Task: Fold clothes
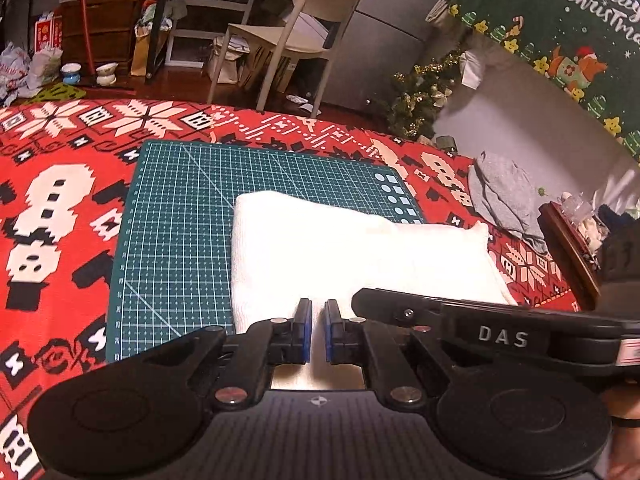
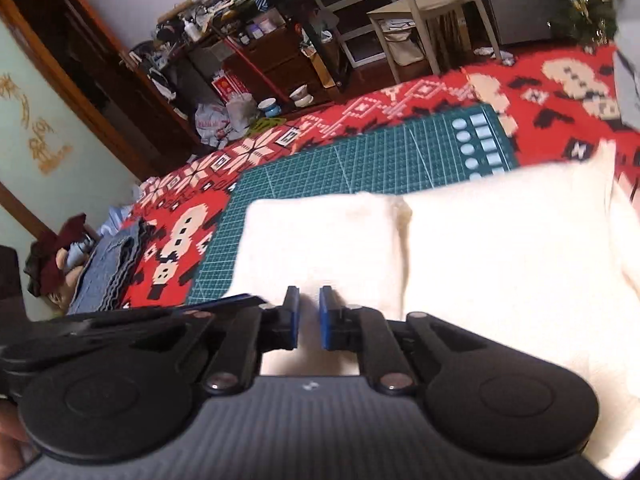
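Observation:
A white folded cloth (image 1: 340, 248) lies partly on a green cutting mat (image 1: 180, 220) and reaches off its right side. My left gripper (image 1: 316, 308) sits at the cloth's near edge, its blue pads almost together with white fabric between them. The black body of the right tool (image 1: 460, 320) crosses just to its right. In the right wrist view the cloth (image 2: 500, 256) fills the middle and right, with a fold line down it. My right gripper (image 2: 308, 296) is likewise pinched narrow on the near edge, over the mat (image 2: 360, 160).
A red patterned blanket (image 1: 60, 200) covers the surface. A grey garment (image 1: 504, 196) and a wooden tray (image 1: 568, 248) lie at the right. Folded jeans (image 2: 108, 268) are stacked at the left edge. A chair (image 1: 296, 20) and cluttered shelves stand beyond.

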The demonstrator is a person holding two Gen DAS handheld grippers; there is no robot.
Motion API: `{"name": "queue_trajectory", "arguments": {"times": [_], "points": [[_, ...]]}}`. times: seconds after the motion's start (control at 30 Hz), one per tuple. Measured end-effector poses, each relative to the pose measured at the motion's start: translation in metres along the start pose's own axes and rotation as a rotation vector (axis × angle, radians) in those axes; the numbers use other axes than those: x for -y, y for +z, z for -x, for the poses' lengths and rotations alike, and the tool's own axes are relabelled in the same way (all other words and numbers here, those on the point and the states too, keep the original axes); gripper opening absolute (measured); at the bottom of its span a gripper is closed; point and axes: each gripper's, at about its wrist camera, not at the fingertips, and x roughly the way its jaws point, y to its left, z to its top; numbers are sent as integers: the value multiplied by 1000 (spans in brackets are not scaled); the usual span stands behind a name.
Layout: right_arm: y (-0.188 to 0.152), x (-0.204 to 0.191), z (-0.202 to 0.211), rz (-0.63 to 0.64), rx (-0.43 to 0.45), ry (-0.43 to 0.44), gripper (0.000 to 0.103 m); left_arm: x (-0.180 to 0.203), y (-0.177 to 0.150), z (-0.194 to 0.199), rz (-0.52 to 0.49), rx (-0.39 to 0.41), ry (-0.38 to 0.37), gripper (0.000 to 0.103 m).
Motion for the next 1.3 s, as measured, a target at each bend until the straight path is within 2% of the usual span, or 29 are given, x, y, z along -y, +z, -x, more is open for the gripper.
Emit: {"name": "queue_trajectory", "arguments": {"times": [0.07, 0.13, 0.2, 0.3, 0.4, 0.57, 0.7, 0.9, 1.0, 1.23, 1.3], "points": [[0, 4, 5, -31, 5, -1, 6, 0, -3, 8, 12, 10, 14, 7], [0, 3, 16, -30, 21, -18, 12, 6, -9, 20, -4, 33, 28, 7], [-1, -1, 28, -7, 30, -20, 13, 10, -15, 32, -20, 35, 13, 6], [-13, -7, 47, -11, 35, -8, 13, 14, -21, 43, -15, 24, -6, 7], [-30, -18, 63, 10, 26, -36, 13, 17, -33, 50, 11, 11, -23, 7], [-52, -32, 82, 28, 35, -49, 17, 29, -53, 62, -34, 2, -16, 7], [-65, -42, 90, 79, 41, -69, 19, 28, -65, 72, -4, 12, -19, 7], [-80, -54, 102, 149, 52, -102, 24, 28, -74, 89, 7, 69, 24, 7], [-83, -55, 108, 161, 56, -120, 25, 23, -73, 95, 42, 88, 8, 8], [-84, -51, 106, 140, 62, -114, 24, 19, -70, 92, 51, 110, 17, 9], [-83, -51, 103, 139, 62, -116, 19, 20, -68, 86, 44, 107, 3, 9]]}}
